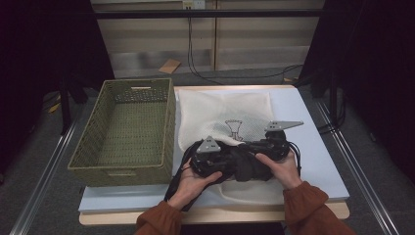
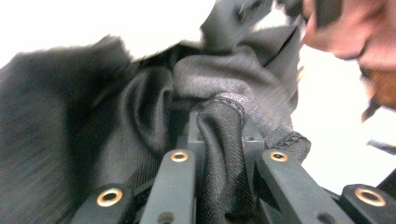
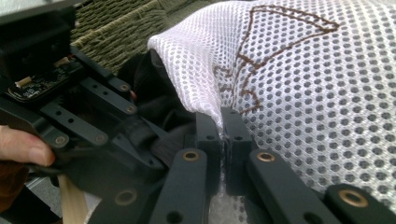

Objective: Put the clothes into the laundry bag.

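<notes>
On the worktop (image 1: 313, 161), a white mesh laundry bag (image 1: 230, 117) with a brown stitched emblem lies flat just beside a woven green basket (image 1: 125, 129), which stands at the left edge. At the bag's near end sits a bunched black garment (image 1: 242, 164), between the person's two hands. The left tongs (image 1: 222, 161) are closed tight on a fold of that black cloth: in the left gripper view the fabric (image 2: 222, 140) is pinched between the two jaws, a stitched hem running up over their tips, with the rest of the garment heaped to the left and behind. The right tongs (image 1: 257, 149) are clamped on the rim of the mesh bag; in the right gripper view the white netting (image 3: 289, 93) is drawn down into the narrow gap between the jaws, and the dark garment shows just inside the lifted opening at the left, beside the body of the left tongs (image 3: 70, 116). Both sleeves (image 1: 308, 205) are rust-coloured and come in from the near edge of the worktop.
</notes>
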`<state>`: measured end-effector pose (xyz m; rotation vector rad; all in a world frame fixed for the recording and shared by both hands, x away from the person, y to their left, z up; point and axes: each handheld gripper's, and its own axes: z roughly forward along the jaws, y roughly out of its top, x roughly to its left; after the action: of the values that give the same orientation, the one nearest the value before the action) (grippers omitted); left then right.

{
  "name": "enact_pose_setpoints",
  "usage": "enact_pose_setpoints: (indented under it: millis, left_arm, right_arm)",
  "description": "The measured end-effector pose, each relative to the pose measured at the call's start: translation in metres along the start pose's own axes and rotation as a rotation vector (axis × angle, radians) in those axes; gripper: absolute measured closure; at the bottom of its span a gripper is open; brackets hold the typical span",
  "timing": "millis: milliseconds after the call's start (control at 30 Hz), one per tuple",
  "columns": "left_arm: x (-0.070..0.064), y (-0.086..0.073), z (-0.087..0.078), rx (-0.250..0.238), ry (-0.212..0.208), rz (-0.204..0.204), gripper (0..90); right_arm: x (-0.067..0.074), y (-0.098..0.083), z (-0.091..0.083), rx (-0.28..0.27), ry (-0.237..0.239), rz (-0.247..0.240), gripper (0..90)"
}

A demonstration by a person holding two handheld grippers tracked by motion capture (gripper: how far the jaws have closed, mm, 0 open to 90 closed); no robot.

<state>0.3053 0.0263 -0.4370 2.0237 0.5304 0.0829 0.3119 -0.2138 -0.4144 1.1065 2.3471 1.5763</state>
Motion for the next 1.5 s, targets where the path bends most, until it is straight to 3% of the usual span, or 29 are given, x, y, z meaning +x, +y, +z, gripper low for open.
enact_pose_setpoints:
  millis: [33,133,233,267,367,400,467,500,600,700,733,833,1033,1167,1200,1233,1267,1367,1433,1500]
  left_arm:
    - [-0.006,0.007,0.007,0.002,0.003,0.026,80.9]
    - [-0.009,0.013,0.013,-0.009,0.008,0.037,81.0]
    - [-0.006,0.013,0.02,-0.041,0.012,0.002,81.2]
    - [-0.006,0.012,0.026,-0.043,0.053,0.033,81.3]
    - [-0.004,0.016,0.029,-0.047,0.08,0.035,81.4]
    - [0.0,0.02,0.031,-0.057,0.115,0.034,81.5]
    - [0.008,0.02,0.034,-0.077,0.122,-0.016,81.5]
    - [0.008,0.02,0.034,-0.077,0.122,-0.016,81.5]
    - [0.021,0.012,0.045,-0.075,0.182,-0.056,81.4]
    - [0.026,0.007,0.047,-0.074,0.185,-0.049,81.1]
    - [0.023,0.005,0.048,-0.046,0.22,-0.028,80.9]
    - [0.023,0.003,0.048,-0.059,0.201,-0.027,79.6]
    - [0.018,-0.003,0.034,-0.046,0.095,-0.007,73.1]
    - [0.009,-0.006,0.02,-0.035,0.067,0.03,59.4]
    - [0.005,-0.006,0.013,-0.013,0.05,0.04,56.8]
    - [0.005,-0.006,0.013,-0.013,0.05,0.04,54.2]
    - [-0.001,-0.007,0.005,0.006,0.07,0.073,51.5]
    - [-0.005,-0.007,-0.004,0.012,0.058,0.075,36.9]
    - [-0.008,-0.009,-0.018,0.029,0.071,0.089,31.9]
    - [-0.009,-0.012,-0.021,0.019,0.081,0.087,26.4]
  right_arm:
    - [0.001,0.001,0.0,-0.004,0.004,0.0,88.2]
    - [0.004,0.003,-0.002,-0.008,0.012,-0.005,88.2]
    - [0.008,0.011,-0.011,-0.04,0.033,-0.006,88.2]
    - [0.01,0.015,-0.018,-0.054,0.027,-0.013,88.2]
    - [0.009,0.014,-0.019,-0.056,0.028,-0.008,88.2]
    - [0.009,0.013,-0.018,-0.052,0.029,-0.003,88.2]
    - [0.01,0.013,-0.017,-0.049,0.028,-0.005,88.2]
    - [0.01,0.013,-0.017,-0.049,0.028,-0.005,88.2]
    - [0.011,0.012,-0.016,-0.042,0.032,-0.007,88.2]
    - [0.01,0.01,-0.015,-0.032,0.028,-0.011,88.2]
    - [0.007,0.008,-0.014,-0.025,0.025,-0.014,88.2]
    - [0.003,0.005,-0.013,-0.017,0.02,-0.003,88.2]
    - [-0.007,-0.002,-0.009,-0.003,0.0,0.011,88.1]
    - [-0.012,-0.008,-0.004,0.014,-0.014,0.018,88.1]
    - [-0.014,-0.01,-0.003,0.018,-0.009,0.023,88.1]
    - [-0.014,-0.01,-0.003,0.018,-0.009,0.023,88.1]
    - [-0.014,-0.011,-0.001,0.02,-0.015,0.015,88.1]
    - [-0.013,-0.012,0.0,0.023,-0.014,0.01,88.1]
    - [-0.013,-0.012,0.0,0.025,-0.016,-0.002,88.1]
    - [-0.013,-0.013,0.0,0.023,-0.016,0.0,88.0]
